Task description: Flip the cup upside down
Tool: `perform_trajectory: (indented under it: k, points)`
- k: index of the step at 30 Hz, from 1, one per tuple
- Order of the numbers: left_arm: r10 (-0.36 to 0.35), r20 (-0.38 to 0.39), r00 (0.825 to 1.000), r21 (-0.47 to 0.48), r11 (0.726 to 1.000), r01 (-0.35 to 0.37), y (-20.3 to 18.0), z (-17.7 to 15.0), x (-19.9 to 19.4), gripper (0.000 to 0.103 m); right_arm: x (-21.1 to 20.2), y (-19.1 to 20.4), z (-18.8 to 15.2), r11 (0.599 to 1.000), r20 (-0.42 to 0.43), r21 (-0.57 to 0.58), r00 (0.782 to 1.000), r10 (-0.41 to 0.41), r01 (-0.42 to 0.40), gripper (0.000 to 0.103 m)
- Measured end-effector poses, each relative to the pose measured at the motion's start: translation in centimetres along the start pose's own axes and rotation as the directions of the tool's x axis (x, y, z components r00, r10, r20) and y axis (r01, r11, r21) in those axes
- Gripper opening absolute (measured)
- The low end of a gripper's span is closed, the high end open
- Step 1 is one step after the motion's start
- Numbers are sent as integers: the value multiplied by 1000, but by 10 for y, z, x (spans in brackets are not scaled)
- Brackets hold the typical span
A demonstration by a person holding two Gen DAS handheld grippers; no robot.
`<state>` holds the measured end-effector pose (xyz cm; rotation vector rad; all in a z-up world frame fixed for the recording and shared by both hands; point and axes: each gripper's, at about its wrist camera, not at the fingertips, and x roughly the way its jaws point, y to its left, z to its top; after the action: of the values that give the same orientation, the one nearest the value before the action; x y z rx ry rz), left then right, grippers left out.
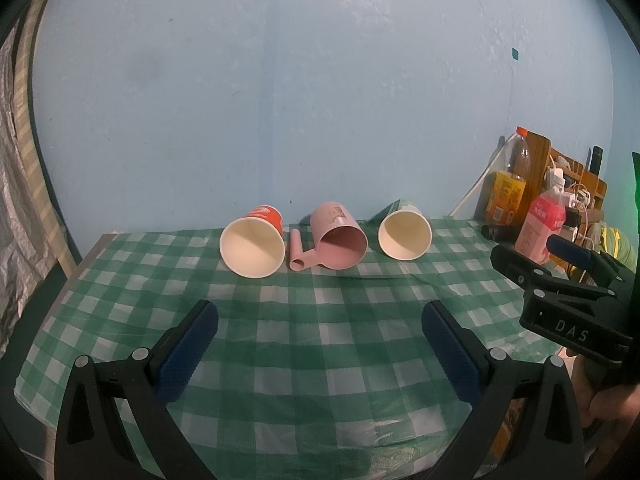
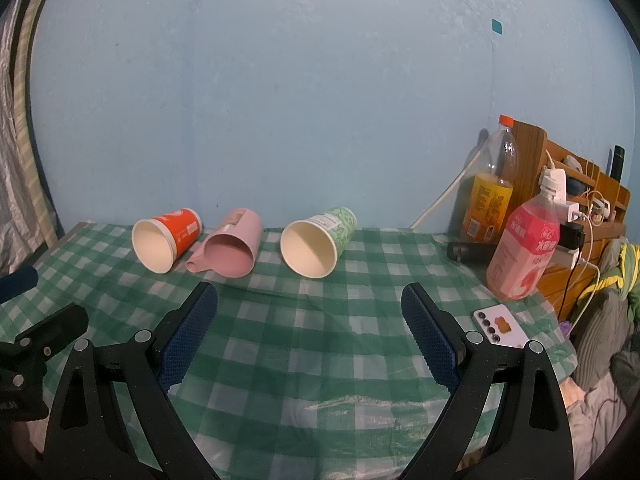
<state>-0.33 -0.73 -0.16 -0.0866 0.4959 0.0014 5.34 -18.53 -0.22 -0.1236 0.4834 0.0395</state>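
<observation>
Three cups lie on their sides on the far part of the green checked table, mouths toward me: a red paper cup [image 1: 253, 246] [image 2: 166, 238] at left, a pink plastic mug [image 1: 339, 240] [image 2: 232, 246] with a handle in the middle, and a green-patterned paper cup [image 1: 405, 235] [image 2: 316, 242] at right. My left gripper [image 1: 320, 312] is open and empty, well short of the cups. My right gripper [image 2: 310, 294] is open and empty, short of the green cup; it also shows in the left wrist view [image 1: 560, 276].
The checked tablecloth [image 1: 320, 360] [image 2: 320, 340] covers the table. At right stand an orange-drink bottle [image 2: 490, 188], a pink-label bottle [image 2: 524, 248], a wooden rack [image 2: 580, 184] with chargers and cables, and a phone [image 2: 500, 326] lies flat. A blue wall is behind.
</observation>
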Motion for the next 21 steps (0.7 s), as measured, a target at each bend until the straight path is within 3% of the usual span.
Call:
perform_trajectory:
  k: [21]
  points:
    - [2, -5, 1000, 4, 1000, -2, -3, -1, -1, 103, 1, 1, 0, 1000, -1, 2, 1000, 0, 0, 92]
